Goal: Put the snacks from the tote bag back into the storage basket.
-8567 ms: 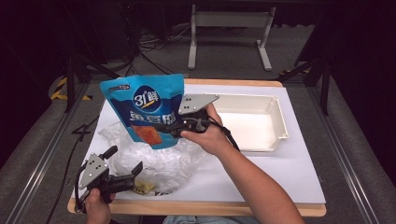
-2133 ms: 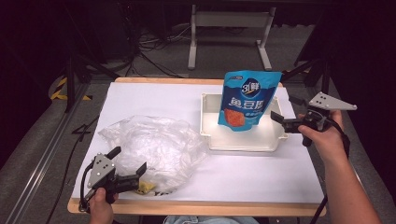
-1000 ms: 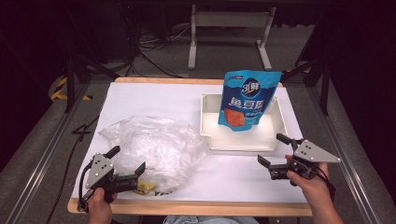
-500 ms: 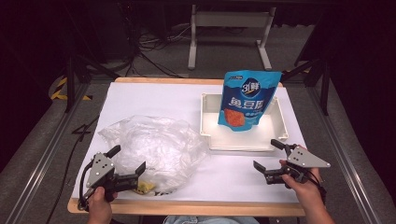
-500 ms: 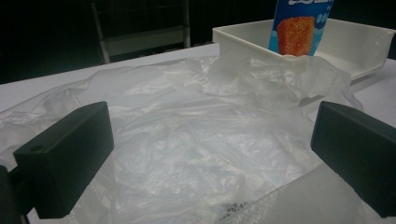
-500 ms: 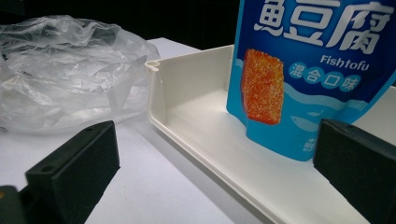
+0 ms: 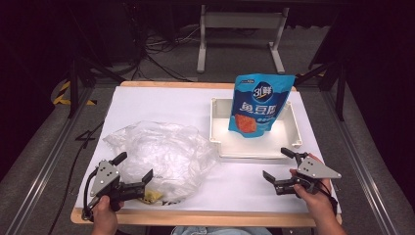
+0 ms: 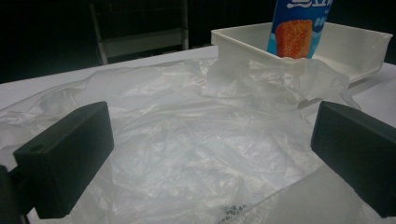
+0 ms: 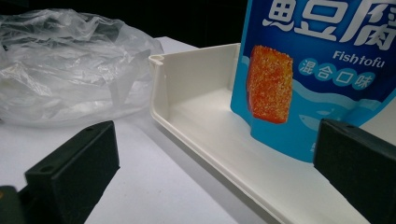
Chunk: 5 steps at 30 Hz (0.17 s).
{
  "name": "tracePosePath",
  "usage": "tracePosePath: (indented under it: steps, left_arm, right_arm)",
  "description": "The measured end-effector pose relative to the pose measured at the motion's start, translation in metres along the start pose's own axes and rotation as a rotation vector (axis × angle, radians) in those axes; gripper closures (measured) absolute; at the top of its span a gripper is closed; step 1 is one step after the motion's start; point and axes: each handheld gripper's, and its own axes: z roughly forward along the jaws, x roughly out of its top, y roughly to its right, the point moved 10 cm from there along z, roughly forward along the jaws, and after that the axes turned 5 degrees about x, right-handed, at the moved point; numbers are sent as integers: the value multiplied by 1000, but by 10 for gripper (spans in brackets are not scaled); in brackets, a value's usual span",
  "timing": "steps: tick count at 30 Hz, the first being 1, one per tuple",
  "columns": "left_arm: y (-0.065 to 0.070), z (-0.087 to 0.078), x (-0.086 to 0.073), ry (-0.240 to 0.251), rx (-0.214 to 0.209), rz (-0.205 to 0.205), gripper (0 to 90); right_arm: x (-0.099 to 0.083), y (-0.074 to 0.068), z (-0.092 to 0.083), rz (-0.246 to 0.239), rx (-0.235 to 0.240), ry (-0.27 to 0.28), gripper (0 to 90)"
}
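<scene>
Your blue pouch [image 7: 260, 104] stands in the white tray [image 7: 218, 128] at one o'clock, placing done. Both grippers, right [image 7: 282, 168] and left [image 7: 133, 169], rest with jaws spread; next, tackle the plastic bag [image 7: 161, 152].

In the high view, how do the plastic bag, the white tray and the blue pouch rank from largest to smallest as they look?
1. Plastic bag, largest.
2. White tray, somewhat smaller.
3. Blue pouch, smallest; it stands upright in the tray.
</scene>
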Motion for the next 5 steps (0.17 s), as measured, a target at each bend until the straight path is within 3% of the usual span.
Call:
tracePosePath:
  steps: [5]
  left_arm:
    - [0, 1, 0, 0, -1, -2, 2]
  right_arm:
    - [2, 0, -1, -1, 1, 10, 11]
